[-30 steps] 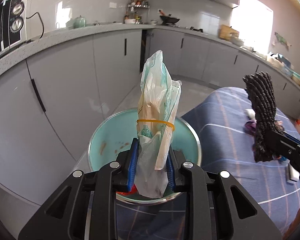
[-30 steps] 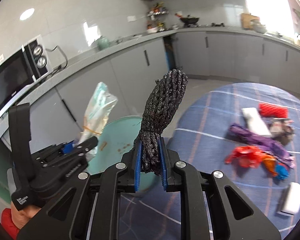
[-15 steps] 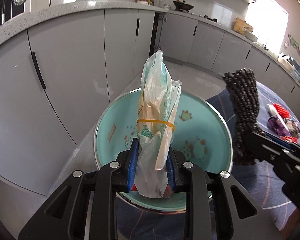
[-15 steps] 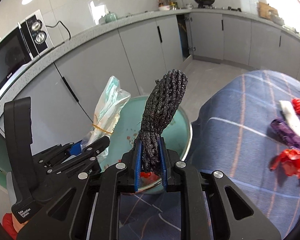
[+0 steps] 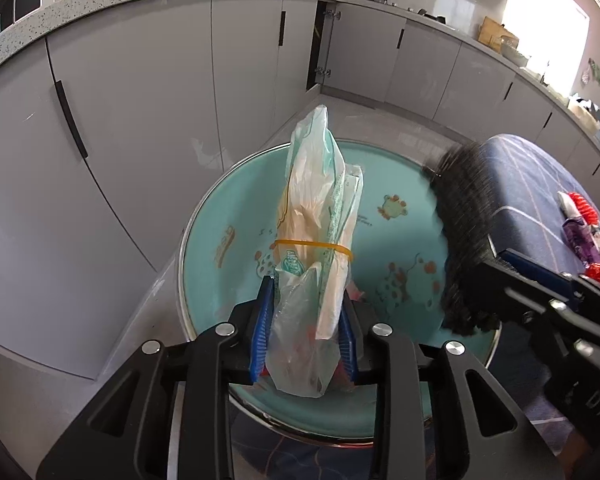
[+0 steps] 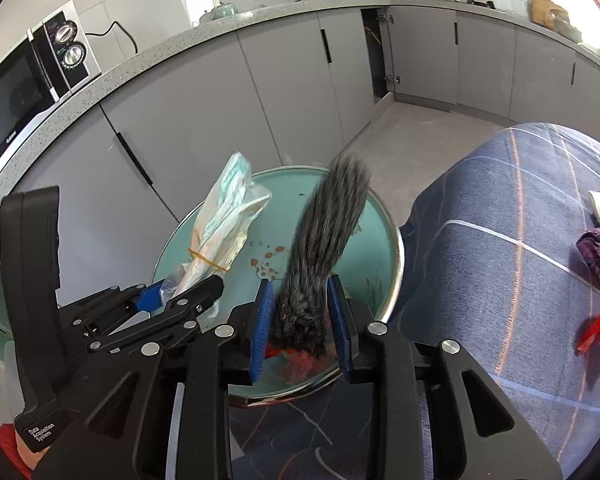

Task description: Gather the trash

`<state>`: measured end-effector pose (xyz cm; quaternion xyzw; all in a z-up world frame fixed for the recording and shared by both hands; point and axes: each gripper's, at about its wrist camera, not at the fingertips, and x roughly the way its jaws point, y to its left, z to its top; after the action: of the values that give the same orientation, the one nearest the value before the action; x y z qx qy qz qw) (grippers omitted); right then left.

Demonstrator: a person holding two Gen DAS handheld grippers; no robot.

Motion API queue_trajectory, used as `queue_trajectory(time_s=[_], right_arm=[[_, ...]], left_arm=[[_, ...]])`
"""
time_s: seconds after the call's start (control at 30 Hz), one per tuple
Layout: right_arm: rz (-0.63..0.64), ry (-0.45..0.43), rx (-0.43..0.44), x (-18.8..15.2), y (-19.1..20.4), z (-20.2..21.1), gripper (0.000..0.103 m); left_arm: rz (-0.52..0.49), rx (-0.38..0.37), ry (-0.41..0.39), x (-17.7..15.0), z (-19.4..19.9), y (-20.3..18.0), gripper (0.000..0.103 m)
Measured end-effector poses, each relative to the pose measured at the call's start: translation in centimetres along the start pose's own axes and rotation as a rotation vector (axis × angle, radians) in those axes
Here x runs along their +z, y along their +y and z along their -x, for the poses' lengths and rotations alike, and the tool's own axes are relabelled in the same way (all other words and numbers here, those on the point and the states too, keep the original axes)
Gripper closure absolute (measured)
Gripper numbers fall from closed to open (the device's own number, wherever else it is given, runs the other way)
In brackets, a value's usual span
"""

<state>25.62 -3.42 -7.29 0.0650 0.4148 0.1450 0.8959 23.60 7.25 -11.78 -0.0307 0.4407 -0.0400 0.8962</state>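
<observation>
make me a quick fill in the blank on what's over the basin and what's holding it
1. The bundle of plastic bags between the left gripper's jaws is tied with a ____ rubber band.
2. The black knitted bundle sits between the ____ gripper's opening jaws.
3. Both bundles hang over a ____ basin with cartoon prints.
4. On the counter behind stands a ____ with two dials.

Missing words: yellow; right; teal; microwave

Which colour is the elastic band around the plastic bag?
Yellow band; clearest in the left wrist view.
</observation>
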Motion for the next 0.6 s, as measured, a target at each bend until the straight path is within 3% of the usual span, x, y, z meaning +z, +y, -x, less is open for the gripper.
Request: queue_trajectory(time_s=[0.23,0.4,0.6], right_arm=[[-0.014,-0.044,-0.013,0.2,-0.4,1.8,0.073],[-0.035,-0.084,-0.040,0.2,-1.0,3.5,0.073],[-0.063,-0.130,-0.067,-0.3,-1.5,5.2,0.043]], left_arm=[[0.000,0.029,-0.013,-0.2,0.5,0.1,0.065],[-0.005,0.058,-0.050,-0.3,1.7,0.0,0.043],[0.001,0.112,-0.125,-0.1,3.9,-0.4,0.017]])
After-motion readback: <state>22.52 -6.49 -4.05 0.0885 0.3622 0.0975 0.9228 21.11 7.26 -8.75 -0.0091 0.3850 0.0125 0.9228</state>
